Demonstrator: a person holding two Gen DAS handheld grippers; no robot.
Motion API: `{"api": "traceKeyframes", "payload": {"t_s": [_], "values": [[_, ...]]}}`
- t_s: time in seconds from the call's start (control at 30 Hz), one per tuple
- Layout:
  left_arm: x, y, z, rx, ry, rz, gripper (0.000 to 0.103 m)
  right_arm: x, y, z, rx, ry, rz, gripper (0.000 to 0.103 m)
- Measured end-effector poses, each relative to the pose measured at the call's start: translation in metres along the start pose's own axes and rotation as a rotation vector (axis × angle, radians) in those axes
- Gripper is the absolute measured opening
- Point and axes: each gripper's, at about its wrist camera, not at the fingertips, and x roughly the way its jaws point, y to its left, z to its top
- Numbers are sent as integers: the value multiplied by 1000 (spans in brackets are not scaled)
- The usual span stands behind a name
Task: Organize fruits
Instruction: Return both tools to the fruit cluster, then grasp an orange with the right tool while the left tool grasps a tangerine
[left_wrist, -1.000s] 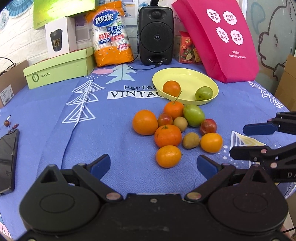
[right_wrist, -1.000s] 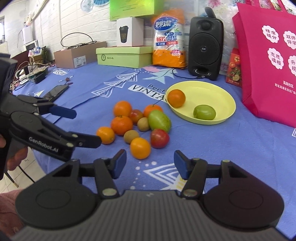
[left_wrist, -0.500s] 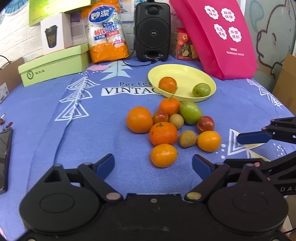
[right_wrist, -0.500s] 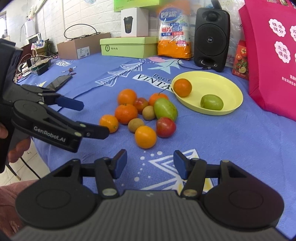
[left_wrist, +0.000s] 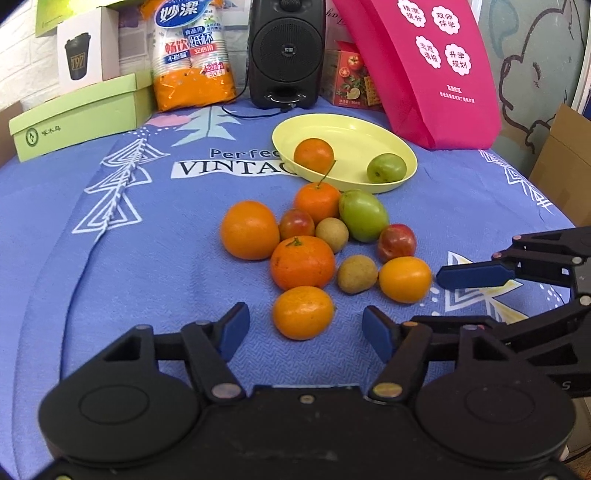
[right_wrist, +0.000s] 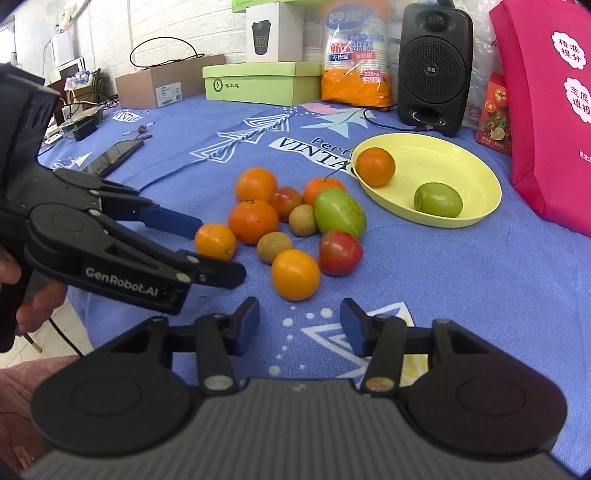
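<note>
L tongs, R tongs spread; "GenRobot.AI" on L, "VINTA" on cloth

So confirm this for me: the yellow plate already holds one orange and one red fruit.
Not quite. The yellow plate holds one orange and one green fruit, not a red one. The left wrist view shows it; the red fruits lie on the cloth.

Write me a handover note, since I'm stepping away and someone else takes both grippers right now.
Left gripper: open, empty, low over the cloth, lined up on the nearest orange.
Right gripper: open, empty, facing the yellow-orange fruit.
Done: one orange and one green fruit lie in the yellow plate.
Left: nine fruits clustered on the cloth in front of the plate, including the large green one and the red one. None is gripped yet.
</note>
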Motion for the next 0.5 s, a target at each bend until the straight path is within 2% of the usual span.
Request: {"api": "traceKeyframes", "payload": {"t_s": [0.03, 0.07, 0.1, 0.13, 0.17, 0.4, 0.5], "values": [[1, 0, 0, 3, -3, -3, 66, 1, 0, 1, -1, 0, -1, 49], [2, 0, 1, 6, -4, -7, 61, 3, 0, 1, -2, 0, 0, 49], [3, 0, 2, 10, -7, -11, 51, 4, 0, 2, -4, 0, 1, 49], [4, 0, 2, 14, -9, -15, 46, 6, -1, 3, -5, 0, 2, 49], [4, 1, 3, 16, -10, -18, 37, 7, -1, 4, -7, 0, 1, 49], [4, 3, 4, 20, -1, -21, 36, 16, 5, 8, -38, -3, -16, 49], [1, 6, 3, 8, 1, -19, 36, 20, 11, 9, -56, -6, -30, 45]]}}
